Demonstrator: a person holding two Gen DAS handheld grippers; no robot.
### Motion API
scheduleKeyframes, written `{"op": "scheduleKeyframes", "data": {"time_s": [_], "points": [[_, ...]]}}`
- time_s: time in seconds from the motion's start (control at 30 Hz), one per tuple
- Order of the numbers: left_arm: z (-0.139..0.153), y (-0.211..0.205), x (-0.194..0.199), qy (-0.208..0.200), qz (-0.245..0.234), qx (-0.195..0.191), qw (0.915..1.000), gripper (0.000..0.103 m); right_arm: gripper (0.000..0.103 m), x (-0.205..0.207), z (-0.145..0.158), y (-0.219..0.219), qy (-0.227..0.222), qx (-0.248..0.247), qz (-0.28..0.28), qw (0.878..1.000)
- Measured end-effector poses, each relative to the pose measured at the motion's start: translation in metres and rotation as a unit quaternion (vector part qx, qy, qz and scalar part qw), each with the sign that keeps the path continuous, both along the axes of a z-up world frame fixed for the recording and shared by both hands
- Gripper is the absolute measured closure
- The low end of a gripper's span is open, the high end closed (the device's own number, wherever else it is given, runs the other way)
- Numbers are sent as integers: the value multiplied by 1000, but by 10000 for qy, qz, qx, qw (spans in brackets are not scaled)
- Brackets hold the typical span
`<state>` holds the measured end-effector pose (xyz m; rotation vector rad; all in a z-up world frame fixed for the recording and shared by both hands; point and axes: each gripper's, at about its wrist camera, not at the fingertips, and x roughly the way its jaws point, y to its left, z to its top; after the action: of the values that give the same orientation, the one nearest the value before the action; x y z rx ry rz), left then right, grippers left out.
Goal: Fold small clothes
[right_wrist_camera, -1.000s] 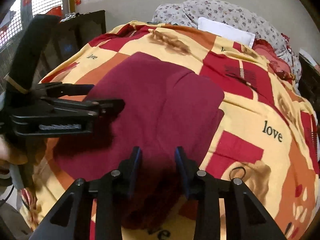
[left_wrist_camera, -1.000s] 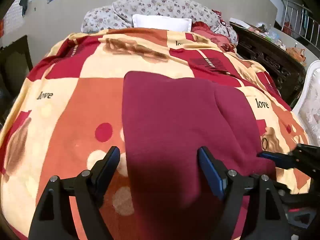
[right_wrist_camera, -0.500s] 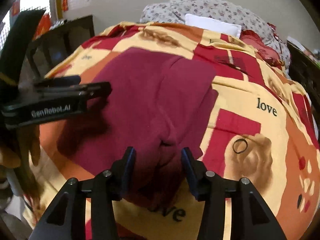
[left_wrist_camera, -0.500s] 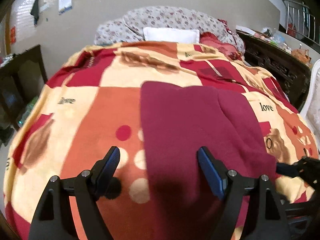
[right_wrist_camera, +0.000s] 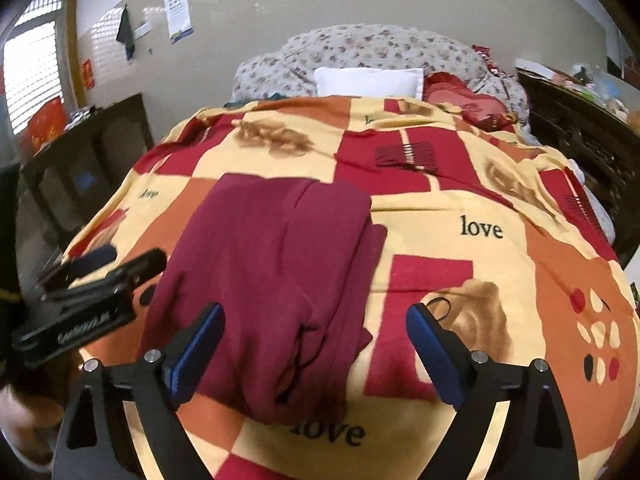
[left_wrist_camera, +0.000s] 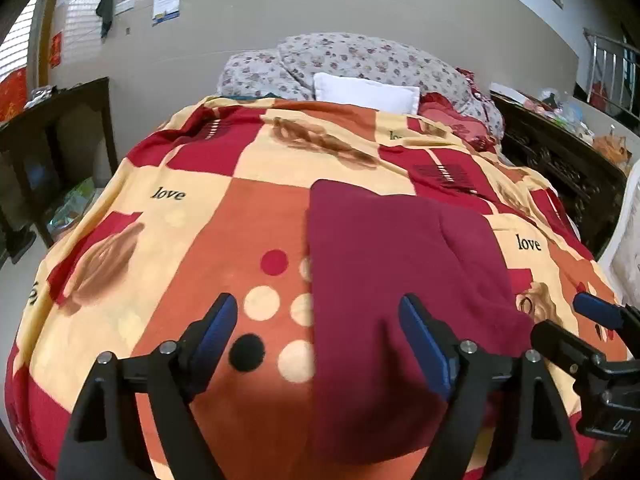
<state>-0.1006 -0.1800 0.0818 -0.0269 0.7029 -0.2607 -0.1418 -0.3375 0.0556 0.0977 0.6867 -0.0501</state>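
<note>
The maroon garment (right_wrist_camera: 272,280) is left folded on the blanket (right_wrist_camera: 480,280), released by the right gripper (right_wrist_camera: 316,344), whose jaws have just been opened wide like the left gripper's (left_wrist_camera: 320,340).

Black left gripper (left_wrist_camera: 320,326) with blue pads (left_wrist_camera: 218,326), silver screws.
</note>
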Motion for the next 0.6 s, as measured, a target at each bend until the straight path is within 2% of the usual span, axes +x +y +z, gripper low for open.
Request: {"op": "scheduleKeyframes", "data": {"time_s": [0.23,0.6], "points": [[-2,4,-4,63,27,94,9999,16,1,2,1,2,-41,-45,-213,9998],[-3,7,-7,21,6,96,10000,16,1,6,-4,6,50,-26,-226,9997]]}}
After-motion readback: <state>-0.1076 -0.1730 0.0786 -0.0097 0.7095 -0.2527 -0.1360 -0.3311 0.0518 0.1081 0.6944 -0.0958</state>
